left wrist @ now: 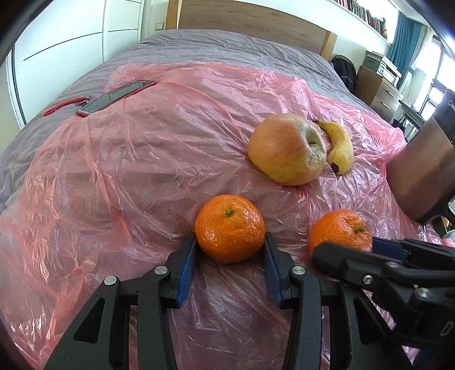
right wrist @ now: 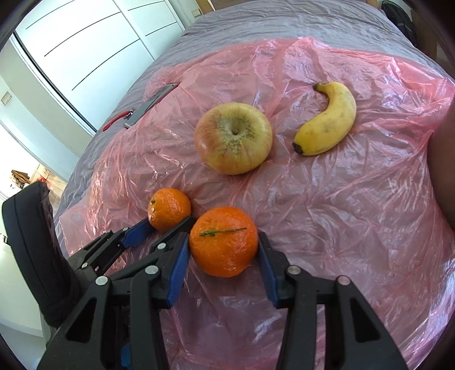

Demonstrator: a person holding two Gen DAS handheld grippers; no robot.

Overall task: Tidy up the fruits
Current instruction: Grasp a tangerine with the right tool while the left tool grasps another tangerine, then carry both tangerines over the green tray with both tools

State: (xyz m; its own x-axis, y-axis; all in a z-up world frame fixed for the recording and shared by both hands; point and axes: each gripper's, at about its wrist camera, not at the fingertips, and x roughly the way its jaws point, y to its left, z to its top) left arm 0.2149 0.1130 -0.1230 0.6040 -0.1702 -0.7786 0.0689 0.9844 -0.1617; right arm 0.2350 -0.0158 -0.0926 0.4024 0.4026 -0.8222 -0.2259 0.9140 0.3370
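Note:
Two mandarins, an apple and a banana lie on a pink plastic sheet spread over a bed. My left gripper is shut on the left mandarin, a blue pad pressed to each side of it. To its right, my right gripper is shut on the right mandarin, which has a thin green stem across its top. Each gripper also shows in the other wrist view: the right gripper at the right mandarin, the left gripper at the left mandarin. Beyond them sit the apple and the banana.
A phone with a red strap lies at the sheet's far left edge on the grey bedcover. A wooden headboard stands behind. A blurred brown shape fills the right side; I cannot tell what it is.

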